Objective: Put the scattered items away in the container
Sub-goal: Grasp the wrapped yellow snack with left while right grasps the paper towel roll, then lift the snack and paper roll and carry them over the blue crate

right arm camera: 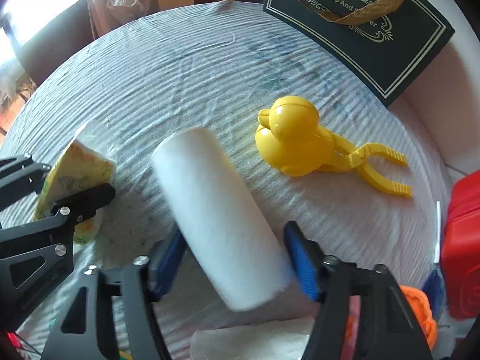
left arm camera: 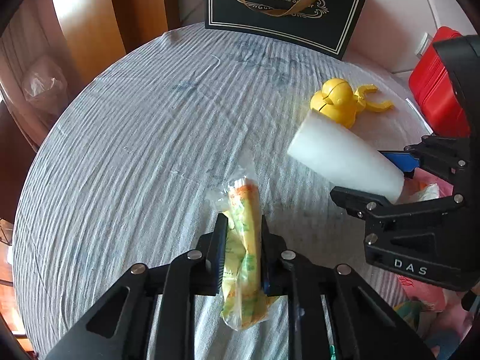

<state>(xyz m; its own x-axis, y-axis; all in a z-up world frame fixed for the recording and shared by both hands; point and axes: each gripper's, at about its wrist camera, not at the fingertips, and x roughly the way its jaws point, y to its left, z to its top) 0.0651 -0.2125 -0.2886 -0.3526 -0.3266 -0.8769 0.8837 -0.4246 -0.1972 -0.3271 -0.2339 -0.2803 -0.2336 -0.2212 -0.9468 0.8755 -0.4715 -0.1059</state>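
My left gripper (left arm camera: 241, 225) is shut on a yellow-green packet in clear wrap (left arm camera: 243, 240), held over the striped cloth; the packet also shows in the right wrist view (right arm camera: 78, 174). My right gripper (right arm camera: 234, 240) is shut on a white roll (right arm camera: 216, 210), lifted and tilted; the roll and gripper also show in the left wrist view (left arm camera: 345, 156). A yellow duck-shaped clamp toy (right arm camera: 295, 147) lies on the cloth beyond the roll, also in the left wrist view (left arm camera: 339, 102). A black "Coffee Cup And Saucer" gift bag (left arm camera: 285, 6) stands at the table's far edge (right arm camera: 369, 24).
A round table with striped grey cloth (left arm camera: 150, 135). A red case (left arm camera: 435, 90) stands at the right edge, also in the right wrist view (right arm camera: 462, 240). Orange and pink items (right arm camera: 420, 309) lie near the front right. Wooden furniture (left arm camera: 90, 24) stands behind the table.
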